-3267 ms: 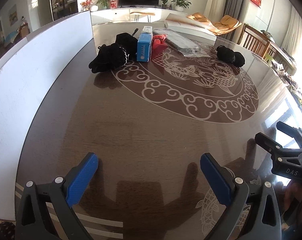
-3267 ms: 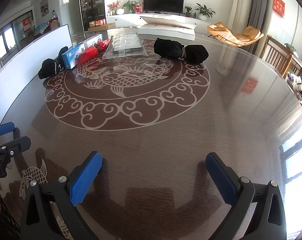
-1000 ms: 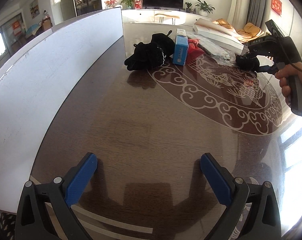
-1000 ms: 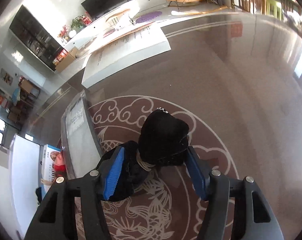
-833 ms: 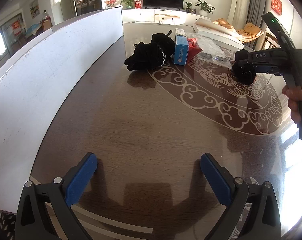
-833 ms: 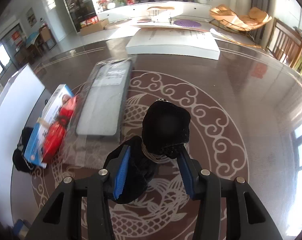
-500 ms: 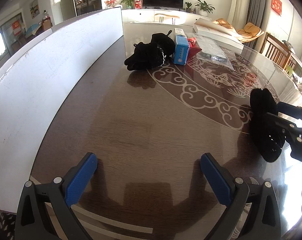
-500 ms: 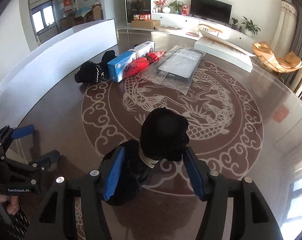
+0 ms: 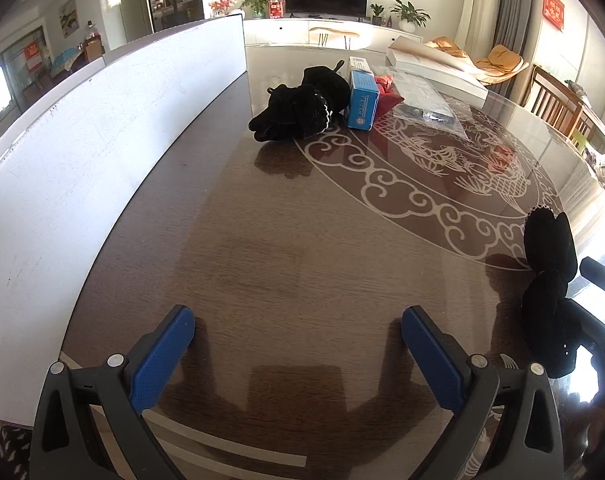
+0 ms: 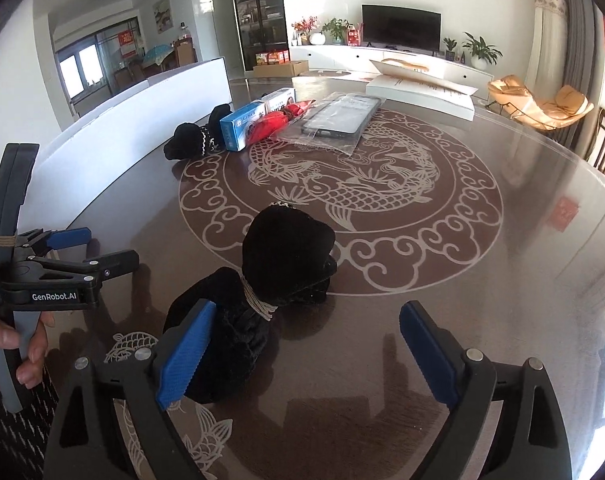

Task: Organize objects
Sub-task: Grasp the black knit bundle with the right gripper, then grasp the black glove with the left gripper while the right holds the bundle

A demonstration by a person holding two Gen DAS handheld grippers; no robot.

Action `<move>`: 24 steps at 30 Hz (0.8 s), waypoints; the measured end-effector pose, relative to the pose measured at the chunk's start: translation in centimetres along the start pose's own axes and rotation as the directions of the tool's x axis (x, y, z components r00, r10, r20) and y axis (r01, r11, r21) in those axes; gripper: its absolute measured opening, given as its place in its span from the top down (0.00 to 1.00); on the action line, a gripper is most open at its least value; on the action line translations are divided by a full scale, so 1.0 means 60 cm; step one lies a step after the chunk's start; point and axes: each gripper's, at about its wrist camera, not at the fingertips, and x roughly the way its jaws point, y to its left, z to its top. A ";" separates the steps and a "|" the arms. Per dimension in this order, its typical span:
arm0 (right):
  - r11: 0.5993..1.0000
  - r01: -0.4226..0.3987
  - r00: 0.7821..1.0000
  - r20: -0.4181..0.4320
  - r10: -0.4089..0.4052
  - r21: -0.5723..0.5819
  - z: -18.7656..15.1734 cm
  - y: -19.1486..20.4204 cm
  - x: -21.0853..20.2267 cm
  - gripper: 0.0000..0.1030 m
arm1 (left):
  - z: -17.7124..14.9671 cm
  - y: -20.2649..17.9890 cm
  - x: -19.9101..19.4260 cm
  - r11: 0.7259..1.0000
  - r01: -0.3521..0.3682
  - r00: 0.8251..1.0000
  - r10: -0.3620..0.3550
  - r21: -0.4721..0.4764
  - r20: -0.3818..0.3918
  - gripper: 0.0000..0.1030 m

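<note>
A: Where did the black velvet pouch (image 10: 278, 280) lie, and what were the right gripper (image 10: 302, 354) fingers doing?

B: It rested on the glossy desk (image 10: 482, 320) at the near rim of the carp medallion; its lower half lay against the left blue pad (image 10: 184, 354), while the other pad stood clear of it; the fingers were spreading, so no grip remained.

A: And the left gripper (image 9: 298, 356)?

B: Its fingers stood wide apart over bare wood, holding nothing.

A: How would the pouch likely handle?

B: Judged soft, light and limp; the cloth looked grippy, not slick; the cord-tied waist (image 10: 258, 304) seemed the firmest place to pinch, since either bulb would sag.

A: Its neighbours?

B: A second black pouch (image 9: 298, 108), a blue box (image 9: 362, 100), a red packet (image 10: 272, 126) and a bagged phone case (image 10: 336, 120) sat well apart at the far side.
</note>
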 end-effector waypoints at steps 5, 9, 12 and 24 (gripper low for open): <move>0.999 -0.005 1.000 -0.004 0.005 0.048 0.001 -0.016 0.004 0.06 | 0.047 0.015 0.010 0.999 0.034 0.999 -0.034 0.013 0.014 0.00; 0.994 -0.023 0.999 -0.028 0.026 0.105 0.001 -0.031 0.014 0.04 | 0.134 0.039 0.037 0.999 0.044 0.996 -0.044 0.000 0.081 0.00; 0.993 -0.035 0.999 -0.031 0.038 0.112 0.001 -0.033 0.016 0.04 | 0.191 0.052 0.072 0.996 0.078 0.994 -0.074 -0.050 0.075 0.01; 0.993 -0.037 0.999 -0.035 0.041 0.111 0.000 -0.034 0.017 0.04 | 0.111 0.043 0.027 0.970 0.244 0.970 -0.244 0.021 -0.024 0.65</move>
